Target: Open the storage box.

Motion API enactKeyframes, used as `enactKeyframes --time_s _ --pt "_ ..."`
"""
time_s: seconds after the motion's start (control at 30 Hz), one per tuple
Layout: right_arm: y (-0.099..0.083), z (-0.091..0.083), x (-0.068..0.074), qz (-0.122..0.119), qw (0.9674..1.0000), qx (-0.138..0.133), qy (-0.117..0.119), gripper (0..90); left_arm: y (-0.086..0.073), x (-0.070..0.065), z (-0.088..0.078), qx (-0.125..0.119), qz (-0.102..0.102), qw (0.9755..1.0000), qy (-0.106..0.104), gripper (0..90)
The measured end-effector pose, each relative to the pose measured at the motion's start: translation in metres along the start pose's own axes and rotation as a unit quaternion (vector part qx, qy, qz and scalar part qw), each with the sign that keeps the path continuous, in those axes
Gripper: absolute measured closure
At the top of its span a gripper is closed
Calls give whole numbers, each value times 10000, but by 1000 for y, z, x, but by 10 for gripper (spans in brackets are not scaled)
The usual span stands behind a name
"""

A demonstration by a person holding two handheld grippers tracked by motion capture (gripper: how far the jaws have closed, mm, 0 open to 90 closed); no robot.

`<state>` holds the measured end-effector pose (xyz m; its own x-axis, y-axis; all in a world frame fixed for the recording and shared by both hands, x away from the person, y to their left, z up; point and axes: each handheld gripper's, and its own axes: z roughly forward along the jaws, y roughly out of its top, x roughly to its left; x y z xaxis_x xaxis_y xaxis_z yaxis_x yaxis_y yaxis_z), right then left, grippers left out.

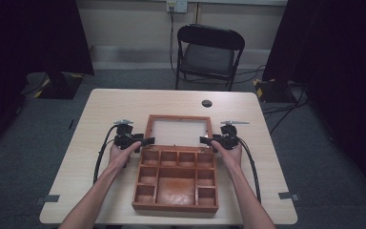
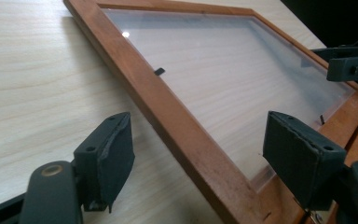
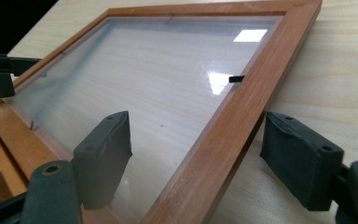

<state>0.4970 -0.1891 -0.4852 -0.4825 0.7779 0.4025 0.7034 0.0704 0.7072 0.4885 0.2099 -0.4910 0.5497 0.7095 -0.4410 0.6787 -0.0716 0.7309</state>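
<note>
A wooden box [image 1: 176, 183] with many compartments sits on the near half of the desk [image 1: 100, 109], and its glass lid [image 1: 178, 130] lies flat behind it. The left gripper [image 1: 145, 141] and right gripper [image 1: 206, 140] each straddle a side rail of the lid, jaws open. Beyond the desk stands a black folding chair [image 1: 208, 53].

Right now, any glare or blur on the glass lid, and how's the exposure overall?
Right gripper view: two bright reflections on the glass lid, its own jaws soft at the bottom edge. Left gripper view: one small highlight near the lid's far corner, the table grain readable through the pane. High view: table evenly lit, the room's sides almost black, the image soft.
</note>
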Motion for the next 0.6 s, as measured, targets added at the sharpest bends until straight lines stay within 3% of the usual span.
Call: enactKeyframes --time_s 0.13,0.33,0.47,0.6 --pt "2 -6 1 -37 9999 -100 58 231 -1 2 -7 -34 32 10000 -3 234" --pt "3 -19 7 -196 9997 -108 88 222 -3 0 -23 -44 149 9998 152 221" --pt "1 -32 12 -409 9990 -154 87 217 -6 1 -41 -67 250 9993 283 220" --pt "-5 -49 12 -454 9988 -194 -37 207 -11 2 -57 -84 393 9986 331 198"
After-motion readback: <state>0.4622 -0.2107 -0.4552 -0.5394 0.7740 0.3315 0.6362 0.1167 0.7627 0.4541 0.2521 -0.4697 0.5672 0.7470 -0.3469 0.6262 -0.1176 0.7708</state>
